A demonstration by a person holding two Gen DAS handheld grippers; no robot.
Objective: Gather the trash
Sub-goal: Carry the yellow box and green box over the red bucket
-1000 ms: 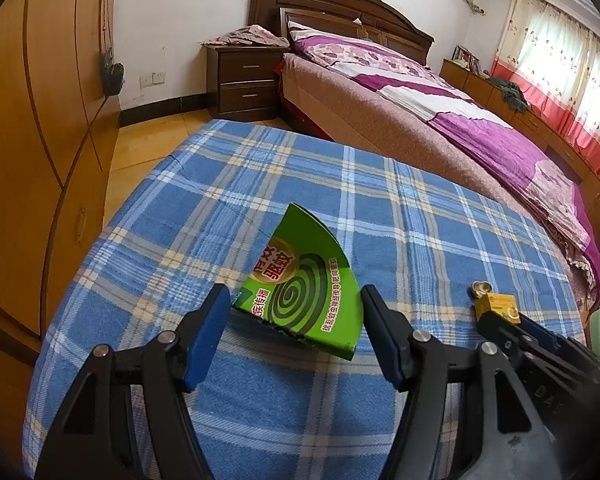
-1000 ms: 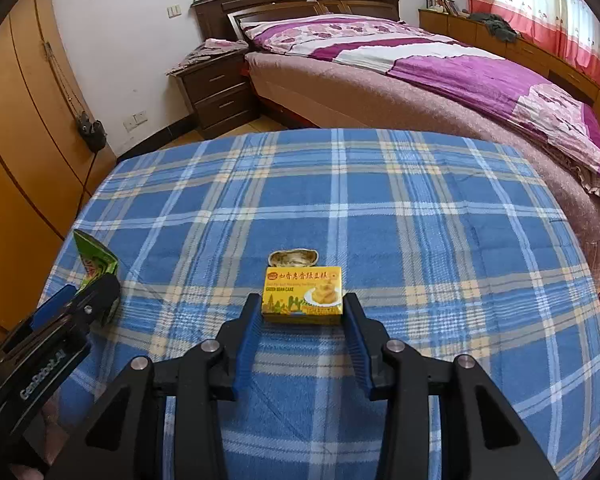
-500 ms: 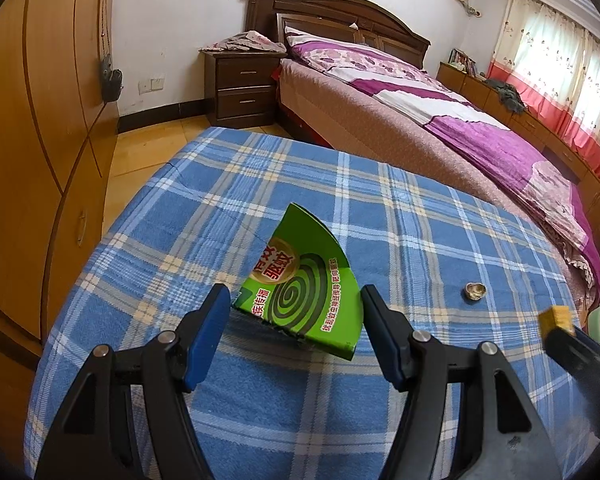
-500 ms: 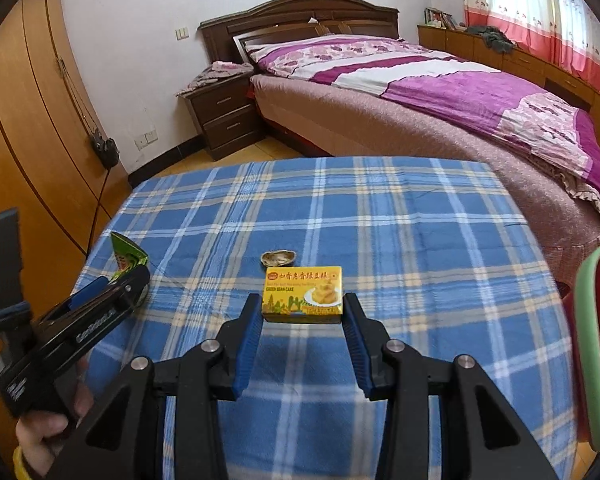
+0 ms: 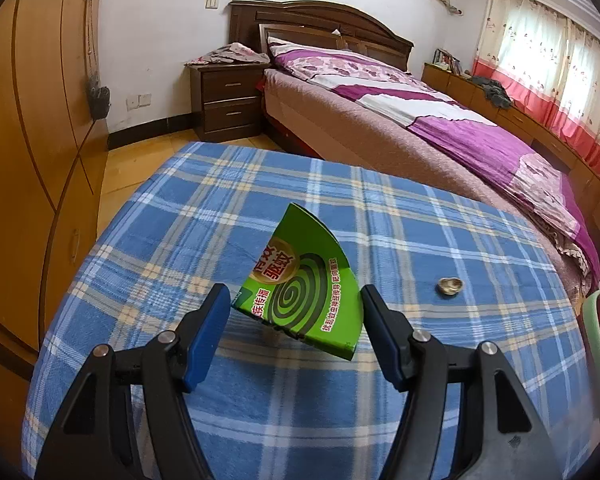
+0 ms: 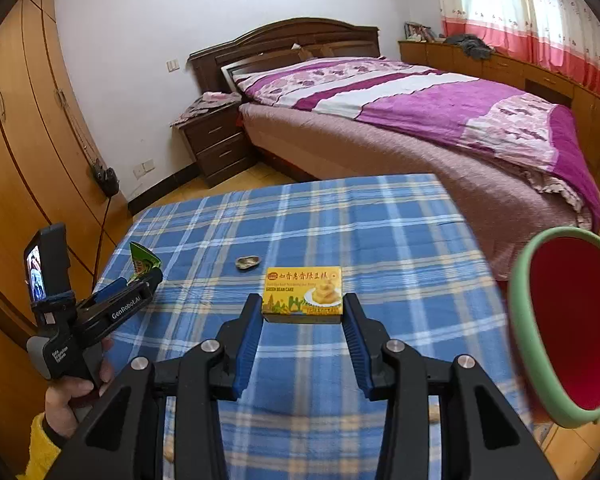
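Note:
My left gripper (image 5: 296, 316) is shut on a green mosquito-coil box (image 5: 300, 284) and holds it above the blue plaid table (image 5: 220, 216). My right gripper (image 6: 303, 322) is shut on a yellow green-bean-cake box (image 6: 303, 290), lifted over the table's right part. A small crumpled foil cup (image 5: 449, 285) lies on the cloth; it also shows in the right wrist view (image 6: 248, 262). A trash bin with a green rim and red inside (image 6: 568, 324) stands right of the table. The left gripper (image 6: 140, 280) with the green box (image 6: 142, 260) shows at the left of the right wrist view.
A bed with a purple cover (image 5: 440, 120) lies beyond the table. A dark nightstand (image 5: 228, 96) stands by the headboard. Orange wardrobe doors (image 5: 28, 120) run along the left. The bin's rim (image 5: 596, 332) shows at the right edge of the left wrist view.
Both grippers have risen with their boxes. The right gripper has swung right, bringing the bin into view and leaving the left wrist view. The foil cup stays on the cloth.

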